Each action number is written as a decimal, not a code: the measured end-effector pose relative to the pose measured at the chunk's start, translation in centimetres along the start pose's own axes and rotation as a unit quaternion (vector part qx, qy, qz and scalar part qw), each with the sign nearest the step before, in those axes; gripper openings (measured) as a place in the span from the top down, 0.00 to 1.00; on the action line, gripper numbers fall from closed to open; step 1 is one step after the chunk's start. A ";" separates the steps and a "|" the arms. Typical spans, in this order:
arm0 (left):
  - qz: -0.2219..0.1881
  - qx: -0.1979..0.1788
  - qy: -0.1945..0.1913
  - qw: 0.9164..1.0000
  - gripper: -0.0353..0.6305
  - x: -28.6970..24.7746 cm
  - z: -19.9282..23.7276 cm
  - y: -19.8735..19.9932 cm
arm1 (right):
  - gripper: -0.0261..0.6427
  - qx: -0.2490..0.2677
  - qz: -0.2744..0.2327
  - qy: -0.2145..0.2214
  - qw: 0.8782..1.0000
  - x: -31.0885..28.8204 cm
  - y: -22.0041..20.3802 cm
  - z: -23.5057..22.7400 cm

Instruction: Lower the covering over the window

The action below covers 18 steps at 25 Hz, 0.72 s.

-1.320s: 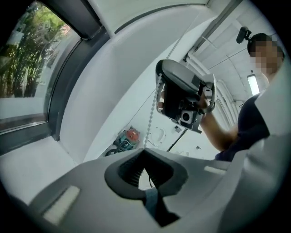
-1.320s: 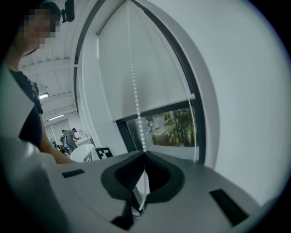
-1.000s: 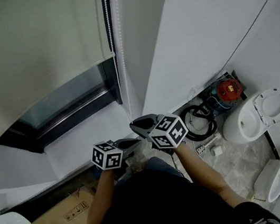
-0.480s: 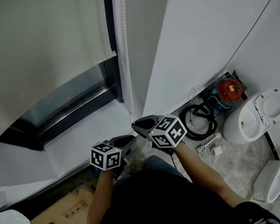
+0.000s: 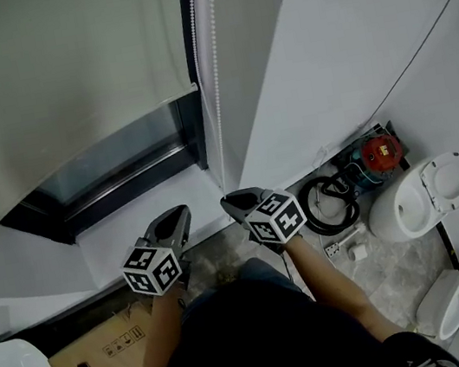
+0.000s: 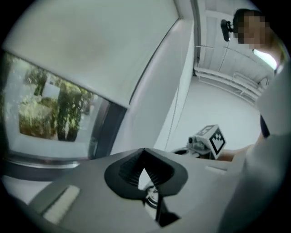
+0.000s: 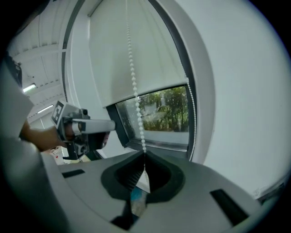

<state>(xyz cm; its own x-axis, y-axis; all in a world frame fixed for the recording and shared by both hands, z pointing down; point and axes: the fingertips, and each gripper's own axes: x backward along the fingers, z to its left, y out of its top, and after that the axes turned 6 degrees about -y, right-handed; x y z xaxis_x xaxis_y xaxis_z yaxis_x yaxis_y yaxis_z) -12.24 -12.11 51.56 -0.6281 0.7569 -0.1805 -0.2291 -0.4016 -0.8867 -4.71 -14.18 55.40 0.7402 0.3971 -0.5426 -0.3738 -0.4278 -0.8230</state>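
**Right tongs clenched on the blind's chain, left tongs clenched on nothing**

The white roller blind covers the upper part of the dark-framed window, leaving a strip of glass bare below its lower edge. Only the two gripper views show green trees through that glass. Only the head view shows the white toilets and the brown cardboard box on the floor. The right gripper sits below the blind's right edge. Its own view shows its jaws pinched on the thin white bead chain, which runs straight up from them. The left gripper, jaws together and empty, points at the window just left of the chain, apart from it.
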 end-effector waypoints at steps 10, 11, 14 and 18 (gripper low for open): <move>-0.064 -0.102 0.017 0.993 0.93 0.6 -4.0 6.8 | 0.93 0.029 -0.092 -0.157 0.983 4.8 4.9 -4.0; -0.069 -0.107 0.018 0.992 0.93 0.5 -4.2 7.5 | 0.93 0.030 -0.106 -0.171 0.979 5.8 5.8 -4.4; -0.091 -0.133 0.027 0.987 0.93 0.5 -5.1 10.3 | 0.93 0.030 -0.156 -0.205 0.966 9.0 9.2 -5.2; -0.131 -0.184 0.040 0.973 0.93 1.2 -6.9 15.6 | 0.93 0.047 -0.249 -0.249 0.935 14.6 15.1 -5.3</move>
<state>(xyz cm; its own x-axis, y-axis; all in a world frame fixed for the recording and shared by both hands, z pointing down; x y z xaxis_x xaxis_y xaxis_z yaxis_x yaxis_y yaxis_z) -11.42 -13.92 34.57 -0.5201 0.8525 0.0522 -0.0820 0.0109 -0.9966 3.44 -19.13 35.94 0.4922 0.8668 -0.0802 -0.1163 -0.0259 -0.9929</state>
